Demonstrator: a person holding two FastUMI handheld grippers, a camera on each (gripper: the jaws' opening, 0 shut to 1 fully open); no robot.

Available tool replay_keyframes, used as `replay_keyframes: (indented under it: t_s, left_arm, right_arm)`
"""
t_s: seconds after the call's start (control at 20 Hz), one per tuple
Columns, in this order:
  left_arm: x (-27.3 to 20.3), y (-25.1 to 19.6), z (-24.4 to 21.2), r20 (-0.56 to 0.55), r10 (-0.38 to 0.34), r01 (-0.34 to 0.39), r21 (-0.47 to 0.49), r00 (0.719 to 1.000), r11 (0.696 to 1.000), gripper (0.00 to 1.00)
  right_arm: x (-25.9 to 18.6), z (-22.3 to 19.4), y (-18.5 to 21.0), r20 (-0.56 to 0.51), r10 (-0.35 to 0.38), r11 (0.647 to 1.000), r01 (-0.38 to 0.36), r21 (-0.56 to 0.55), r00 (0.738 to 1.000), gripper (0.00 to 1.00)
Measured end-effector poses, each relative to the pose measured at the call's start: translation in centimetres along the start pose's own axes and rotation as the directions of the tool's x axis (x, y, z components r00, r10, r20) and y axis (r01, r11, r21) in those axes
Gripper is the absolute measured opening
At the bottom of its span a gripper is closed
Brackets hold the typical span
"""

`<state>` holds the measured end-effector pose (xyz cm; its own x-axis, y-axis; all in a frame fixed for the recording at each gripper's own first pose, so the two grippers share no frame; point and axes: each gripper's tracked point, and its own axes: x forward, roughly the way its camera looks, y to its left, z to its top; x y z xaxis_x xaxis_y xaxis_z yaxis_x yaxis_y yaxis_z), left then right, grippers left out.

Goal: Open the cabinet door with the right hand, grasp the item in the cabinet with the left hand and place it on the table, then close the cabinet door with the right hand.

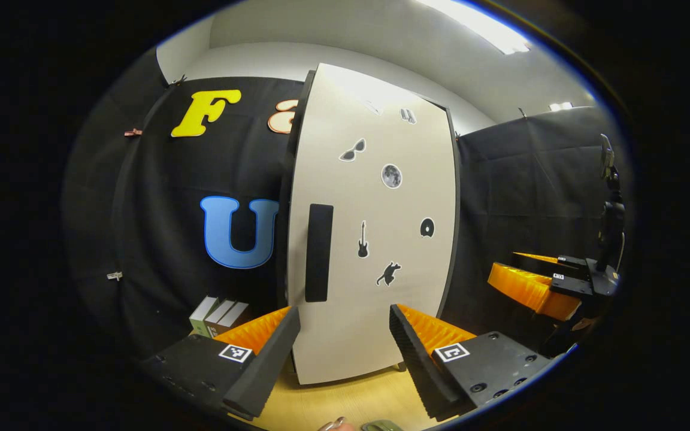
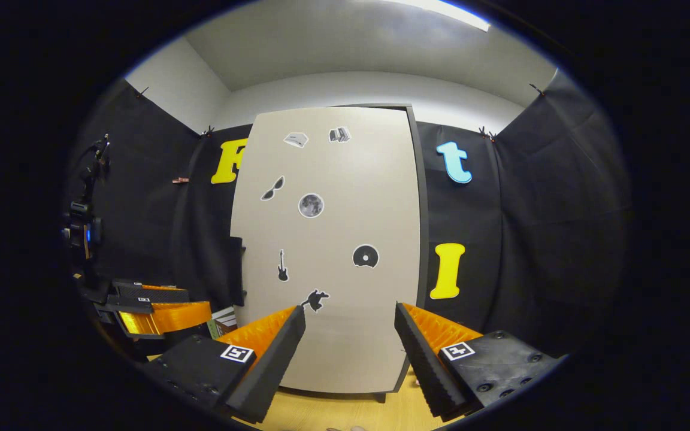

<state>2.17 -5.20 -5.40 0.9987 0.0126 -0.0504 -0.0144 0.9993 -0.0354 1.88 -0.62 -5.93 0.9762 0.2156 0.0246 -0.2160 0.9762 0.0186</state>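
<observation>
Both the left gripper [image 1: 345,353] and right gripper [image 2: 350,353] hung apart over the wooden table [image 1: 345,401], facing the closed cabinet door [image 2: 333,251]; boxes [image 1: 219,314] sat left of it

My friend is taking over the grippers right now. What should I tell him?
Left gripper: open, holding nothing, facing the cabinet door.
Right gripper: open, holding nothing, also in front of the door, apart from it.
The cabinet stands on the wooden table. Its door looks shut, with the dark handle on the door's left edge in the left gripper view. The item inside is hidden.
Done: nothing yet.
Left: right gripper opens the door by the handle, left takes the item out and sets it on the table, right closes the door.
</observation>
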Motion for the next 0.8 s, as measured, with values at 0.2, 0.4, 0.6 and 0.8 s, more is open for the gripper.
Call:
replay_keyframes:
  t_s: [0.2, 0.4, 0.6, 0.8]
  left_arm:
    - [0.0, -0.3, -0.5, -0.009, -0.008, 0.008, 0.002, 1.000, 1.000, 0.95]
    - [-0.3, -0.2, -1.2, -0.026, -0.001, 0.001, -0.002, 1.000, 1.000, 0.95]
    - [-0.4, 0.2, -1.6, -0.033, 0.014, -0.013, 0.016, 0.999, 1.000, 0.95]
    - [-0.4, 0.4, -2.0, -0.036, 0.018, -0.017, 0.018, 0.999, 1.000, 0.95]
  right_arm:
    - [-0.7, -0.1, -0.2, -0.011, -0.002, 1.000, 0.002, -0.003, 1.000, 0.97]
    - [-1.0, 0.0, -0.2, -0.013, 0.004, 1.000, -0.004, -0.005, 1.000, 0.98]
    - [-1.2, 0.0, -0.1, -0.018, 0.012, 1.000, -0.012, -0.005, 1.000, 0.98]
    - [-1.3, -0.3, 0.0, -0.029, 0.015, 1.000, -0.016, -0.016, 0.999, 0.98]
